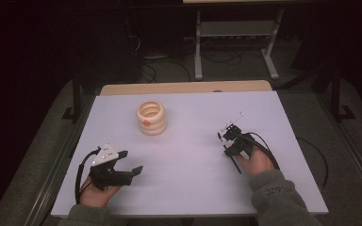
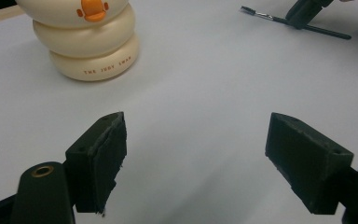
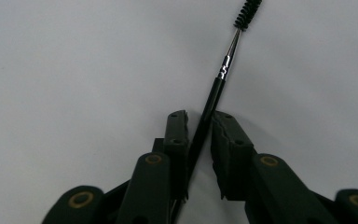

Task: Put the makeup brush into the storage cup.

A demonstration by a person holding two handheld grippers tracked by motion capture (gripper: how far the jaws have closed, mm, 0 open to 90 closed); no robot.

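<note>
Right tongs [image 3: 199, 133] pinch the thin brush [image 3: 214, 93] to lift it near the table's [image 1: 188, 188] right edge; left tongs [image 2: 196, 154] wait wide open, holding nothing.

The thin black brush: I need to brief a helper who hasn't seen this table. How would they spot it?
On the white table, look right, at the right gripper. The thin black brush lies between its jaws: a slim black stick with a small bristly tip, unlike the squat cream ring-stack holder.

Dim room with a brightly lit white table [image 1: 188, 160], soft shadows beneath the tongs, mild grain, dark surroundings.
</note>
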